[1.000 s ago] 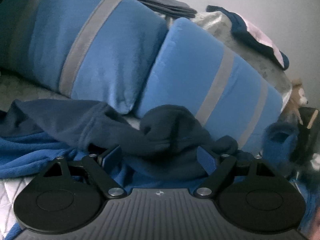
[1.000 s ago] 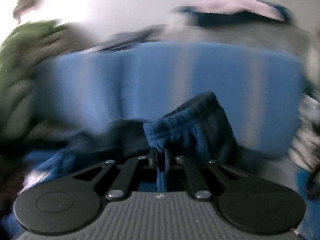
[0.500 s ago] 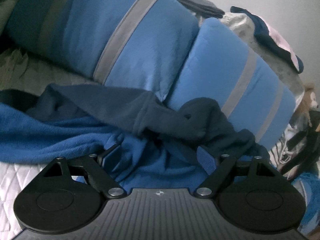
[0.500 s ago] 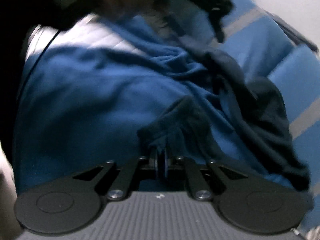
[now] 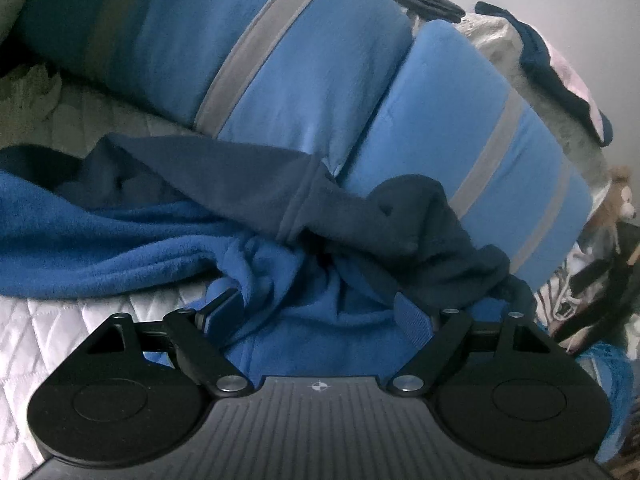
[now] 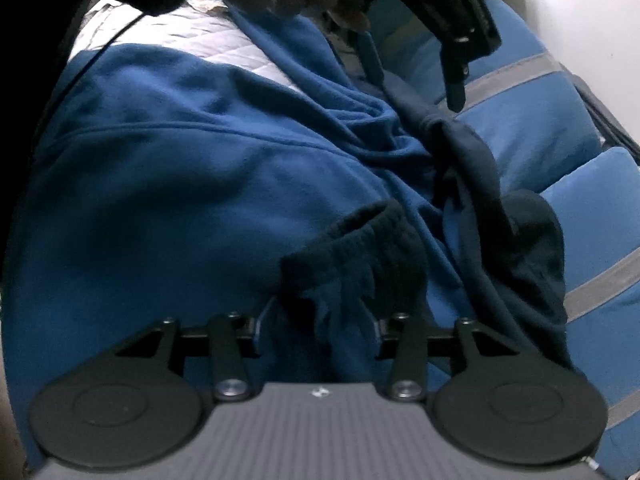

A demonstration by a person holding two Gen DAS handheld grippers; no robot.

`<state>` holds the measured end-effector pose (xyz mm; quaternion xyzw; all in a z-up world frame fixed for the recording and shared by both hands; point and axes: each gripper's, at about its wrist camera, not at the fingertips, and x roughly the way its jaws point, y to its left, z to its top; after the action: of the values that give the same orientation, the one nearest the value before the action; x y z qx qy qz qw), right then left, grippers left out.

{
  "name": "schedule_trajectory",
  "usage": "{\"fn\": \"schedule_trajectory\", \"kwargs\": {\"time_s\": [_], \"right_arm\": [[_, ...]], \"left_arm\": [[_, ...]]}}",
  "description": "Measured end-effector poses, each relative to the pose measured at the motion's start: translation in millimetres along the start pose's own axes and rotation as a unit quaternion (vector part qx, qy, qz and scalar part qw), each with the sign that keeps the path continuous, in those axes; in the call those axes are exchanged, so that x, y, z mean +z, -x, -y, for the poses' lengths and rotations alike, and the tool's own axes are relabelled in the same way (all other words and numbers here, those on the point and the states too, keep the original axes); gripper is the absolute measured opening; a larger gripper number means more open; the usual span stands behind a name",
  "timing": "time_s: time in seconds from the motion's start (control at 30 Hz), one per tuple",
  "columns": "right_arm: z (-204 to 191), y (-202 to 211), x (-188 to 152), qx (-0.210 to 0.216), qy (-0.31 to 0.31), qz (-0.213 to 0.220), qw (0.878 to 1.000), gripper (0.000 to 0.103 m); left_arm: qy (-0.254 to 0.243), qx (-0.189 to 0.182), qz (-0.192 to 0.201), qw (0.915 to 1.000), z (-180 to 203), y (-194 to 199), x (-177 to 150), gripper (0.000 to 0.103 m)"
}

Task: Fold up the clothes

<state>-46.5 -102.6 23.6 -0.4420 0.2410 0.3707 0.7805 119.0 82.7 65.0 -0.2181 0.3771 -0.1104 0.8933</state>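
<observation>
A blue fleece garment (image 5: 100, 248) with a dark navy hood (image 5: 420, 232) lies crumpled on a white quilted bed (image 5: 60, 332), against the pillows. My left gripper (image 5: 320, 312) is open, its fingers spread over blue fleece folds. In the right wrist view the garment's body (image 6: 180, 200) spreads wide. My right gripper (image 6: 316, 328) is open, its jaws parted around the dark ribbed cuff (image 6: 360, 256), which rests between them. The left gripper (image 6: 452, 40) and the hand holding it show at the top of that view.
Two blue pillows with grey stripes (image 5: 280, 60) (image 5: 480, 128) lean behind the garment. Folded dark clothes (image 5: 552, 68) sit on top of them. More clothes and a soft toy (image 5: 620, 200) crowd the right side. The quilted bed shows at the left.
My right gripper has opened; it was shut on the cuff and now the cuff lies loose between its jaws. The left gripper has shifted closer over the fleece, still open.
</observation>
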Motion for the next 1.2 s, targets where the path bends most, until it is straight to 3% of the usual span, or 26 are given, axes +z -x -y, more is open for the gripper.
{"fn": "schedule_trajectory", "kwargs": {"time_s": [0.17, 0.2, 0.23, 0.27, 0.33, 0.4, 0.5, 0.6, 0.67, 0.73, 0.8, 0.87, 0.93, 1.0, 1.07, 1.2], "right_arm": [[-1.1, -10.9, 11.1, -0.007, -0.006, -0.006, 1.0, 0.057], [-2.7, -12.6, 13.4, -0.005, -0.003, -0.01, 1.0, 0.04], [-4.4, -14.3, 15.5, -0.003, 0.0, -0.014, 1.0, 0.031], [-7.5, -15.2, 16.6, -0.005, 0.008, -0.018, 1.0, 0.028], [-9.5, -11.3, 17.6, -0.03, 0.022, -0.011, 0.999, 0.019], [-6.9, -4.0, 18.7, -0.055, 0.028, 0.001, 0.998, 0.018], [26.1, 23.4, 14.8, -0.109, -0.017, 0.034, 0.993, 0.017], [83.6, 61.2, -8.7, -0.185, -0.086, 0.05, 0.978, 0.013], [126.5, 91.3, -33.0, -0.236, -0.141, 0.053, 0.96, 0.013], [172.7, 126.0, -65.0, -0.289, -0.203, 0.05, 0.934, 0.013], [201.1, 169.2, -107.4, -0.351, -0.27, 0.048, 0.895, 0.013], [229.4, 212.3, -149.8, -0.411, -0.334, 0.046, 0.847, 0.013], [256.6, 254.7, -192.3, -0.465, -0.395, 0.043, 0.791, 0.013], [255.1, 276.6, -240.6, -0.5, -0.444, 0.026, 0.743, 0.013], [248.7, 289.9, -291.5, -0.518, -0.495, 0.004, 0.697, 0.013], [218.2, 282.0, -393.0, -0.483, -0.629, -0.027, 0.609, 0.013]], "left_arm": [[0.005, -0.004, -0.004, 1.0, -1.4, -0.2, -1.1, 0.083], [0.003, -0.004, -0.003, 1.0, -1.2, 0.0, -1.3, 0.083], [0.002, -0.002, -0.002, 1.0, -1.1, 0.2, -1.3, 0.083], [0.001, 0.0, -0.001, 1.0, -1.0, 0.5, -1.4, 0.083], [0.004, 0.0, 0.003, 1.0, -0.2, 1.0, -0.7, 0.083], [0.007, 0.0, 0.007, 1.0, 0.7, 1.5, 0.0, 0.083], [-0.002, -0.003, 0.022, 0.9997, 7.8, 2.4, 0.1, 0.083], [-0.031, 0.004, 0.038, 0.9988, 18.5, 3.0, -1.8, 0.083], [-0.036, -0.009, 0.049, 0.9981, 23.9, 5.0, -2.5, 0.083], [-0.03, -0.039, 0.06, 0.997, 27.6, 7.9, -3.0, 0.083], [-0.023, -0.069, 0.071, 0.9948, 31.2, 10.8, -3.4, 0.083], [0.002, -0.108, 0.072, 0.9915, 34.7, 11.4, -5.6, 0.083], [0.046, -0.157, 0.061, 0.9846, 38.0, 9.7, -9.6, 0.083], [0.075, -0.197, 0.039, 0.9768, 43.8, 4.5, -15.3, 0.083], [0.09, -0.227, 0.008, 0.9698, 52.3, -4.2, -22.9, 0.083], [0.058, -0.233, -0.016, 0.9705, 70.0, -15.4, -37.0, 0.083]]}}
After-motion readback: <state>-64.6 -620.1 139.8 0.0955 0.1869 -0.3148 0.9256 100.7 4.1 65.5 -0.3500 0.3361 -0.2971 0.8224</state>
